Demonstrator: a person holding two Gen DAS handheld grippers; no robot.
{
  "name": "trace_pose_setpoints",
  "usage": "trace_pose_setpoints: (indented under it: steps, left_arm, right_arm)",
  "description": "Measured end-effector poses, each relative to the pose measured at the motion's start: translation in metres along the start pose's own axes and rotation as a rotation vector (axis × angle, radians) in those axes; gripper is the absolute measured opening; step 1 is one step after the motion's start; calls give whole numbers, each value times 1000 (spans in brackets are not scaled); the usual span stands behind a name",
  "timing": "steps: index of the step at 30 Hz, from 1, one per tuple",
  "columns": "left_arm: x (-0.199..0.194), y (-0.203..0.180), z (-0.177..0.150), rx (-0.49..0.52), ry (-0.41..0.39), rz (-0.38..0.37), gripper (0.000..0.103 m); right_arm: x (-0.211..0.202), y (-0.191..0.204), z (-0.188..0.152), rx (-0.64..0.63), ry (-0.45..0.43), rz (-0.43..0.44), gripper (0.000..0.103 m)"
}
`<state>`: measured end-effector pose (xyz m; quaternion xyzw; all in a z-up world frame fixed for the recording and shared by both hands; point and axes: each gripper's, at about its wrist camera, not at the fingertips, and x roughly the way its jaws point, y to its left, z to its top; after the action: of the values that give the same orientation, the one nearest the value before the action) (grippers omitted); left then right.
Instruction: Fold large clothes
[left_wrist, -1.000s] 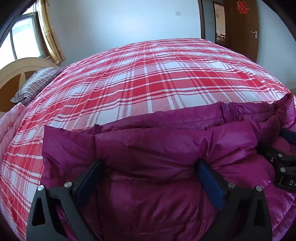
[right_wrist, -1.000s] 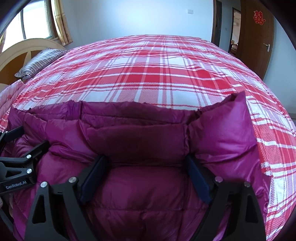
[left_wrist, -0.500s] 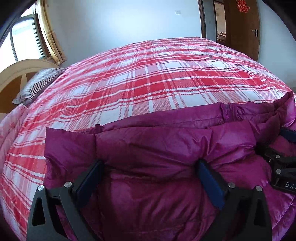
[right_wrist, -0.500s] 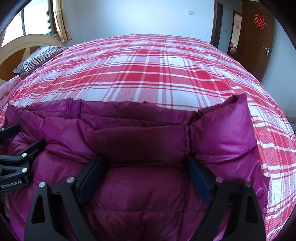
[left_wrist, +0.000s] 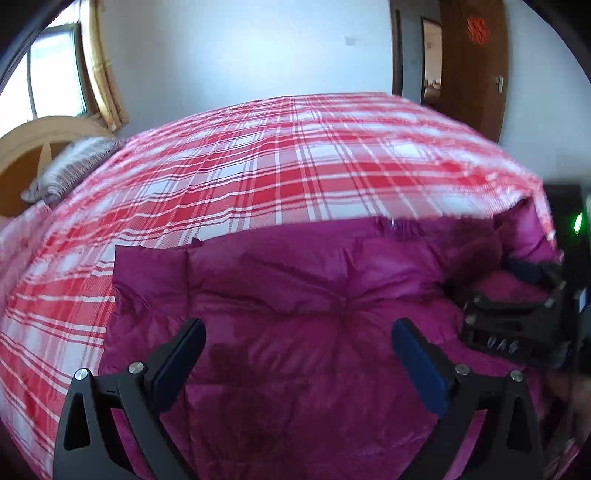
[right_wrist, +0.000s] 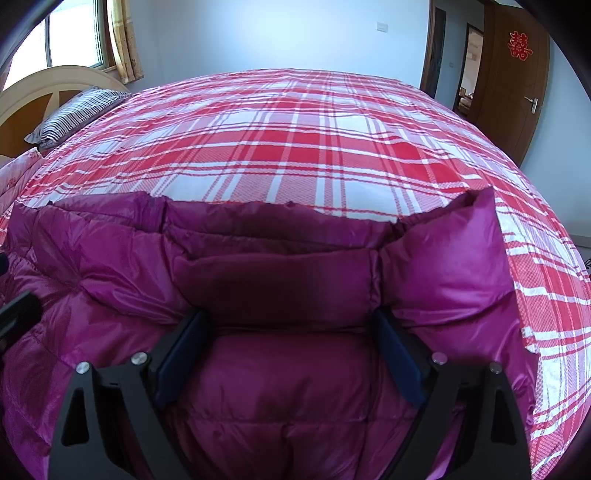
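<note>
Coat (left_wrist: 332, 295), puffy and purple, lies on the near side of the bed (left_wrist: 295, 166), so it has a big flat place for folding. Left tongs (left_wrist: 299, 354) are wide open above it and hold nothing. Right tongs (right_wrist: 291, 350) are wide too, pressed down on a fat fold, maybe to flatten it; I cannot tell if they grip it. Since a moment ago the left tongs lifted and backed off the fold. The right ones stayed put.
</note>
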<state>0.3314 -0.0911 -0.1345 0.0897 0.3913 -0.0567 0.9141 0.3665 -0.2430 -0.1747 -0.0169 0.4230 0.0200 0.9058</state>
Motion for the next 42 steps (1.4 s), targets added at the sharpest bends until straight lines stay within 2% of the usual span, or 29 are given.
trace_pose_setpoints:
  steps: [2, 8, 16, 18, 21, 24, 27, 29, 33, 36, 39, 40, 42]
  left_arm:
    - [13, -6, -9, 26, 23, 24, 101]
    - [24, -2, -14, -2, 24, -9, 102]
    - [27, -6, -17, 8, 11, 11, 102]
    - [28, -5, -17, 5, 8, 9, 102]
    - [28, -5, -17, 5, 7, 8, 102]
    - [28, -5, -18, 5, 5, 9, 102]
    - [28, -5, -18, 7, 3, 10, 102]
    - [28, -6, -17, 8, 5, 11, 102]
    - [22, 2, -14, -14, 17, -24, 102]
    - [-2, 27, -9, -77, -37, -46, 102]
    - [-21, 59, 0, -124, -100, -18, 102]
    - [-20, 72, 3, -128, -114, 30, 102]
    - [-2, 86, 5, -136, -76, 109, 102]
  right_arm:
    - [0, 0, 0, 0, 0, 0, 92]
    - [0, 1, 1, -2, 1, -4, 92]
    - [-9, 2, 2, 3, 14, -10, 92]
    - [-28, 2, -3, 30, -28, -27, 92]
    - [-53, -1, -8, 50, -105, 17, 92]
    - [-66, -24, -9, 109, -154, 14, 94]
    - [-49, -45, -13, 156, -110, -10, 94]
    - [-32, -59, -18, 205, -71, 39, 95]
    - [-23, -61, -16, 213, -52, 59, 98]
    - [-23, -62, -18, 216, -59, 64, 98]
    - [-26, -60, -21, 211, -67, 57, 98]
    - [-26, -58, -21, 204, -66, 47, 98]
    - [-25, -55, -19, 189, -61, 26, 98]
